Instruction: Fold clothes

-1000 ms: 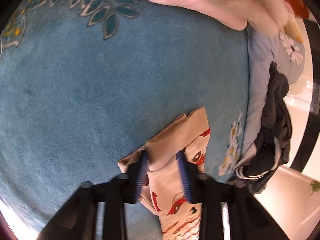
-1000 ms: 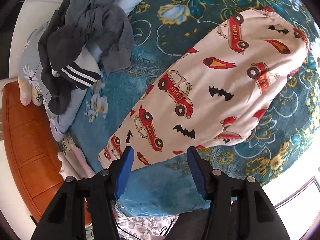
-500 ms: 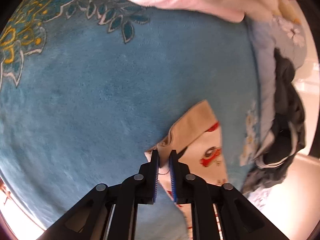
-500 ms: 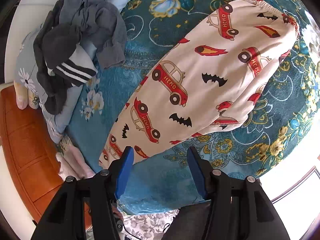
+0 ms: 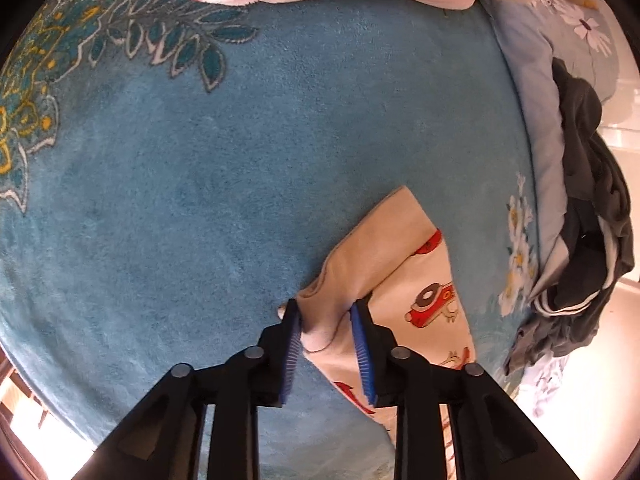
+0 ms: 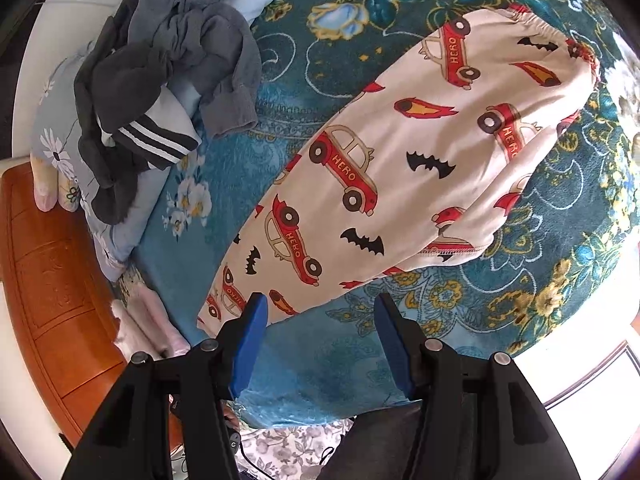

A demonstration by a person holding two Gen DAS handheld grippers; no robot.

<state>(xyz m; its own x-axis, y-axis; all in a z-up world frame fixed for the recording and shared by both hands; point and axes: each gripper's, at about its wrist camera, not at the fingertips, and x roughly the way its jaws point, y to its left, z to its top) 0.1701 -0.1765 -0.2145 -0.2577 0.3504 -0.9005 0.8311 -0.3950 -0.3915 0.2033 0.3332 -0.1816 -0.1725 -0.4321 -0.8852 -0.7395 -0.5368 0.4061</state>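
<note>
Left gripper (image 5: 326, 312): jaws just been opening, cuff end of printed pyjama trousers (image 5: 384, 276) between them, pads no longer pinching. Right gripper (image 6: 318, 308): apart, empty, hovering just short of trousers' near edge. Trousers flat on blue blanket (image 5: 200, 180). Advice: clear left straight up, avoid dragging cuff. Grey clothes pile (image 6: 160, 92) beyond, untouched.

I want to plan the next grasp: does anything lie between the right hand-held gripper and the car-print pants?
Nothing visible does. The right hand-held gripper hangs open beside the car-print pants, with only bare blue blanket between them.
</note>
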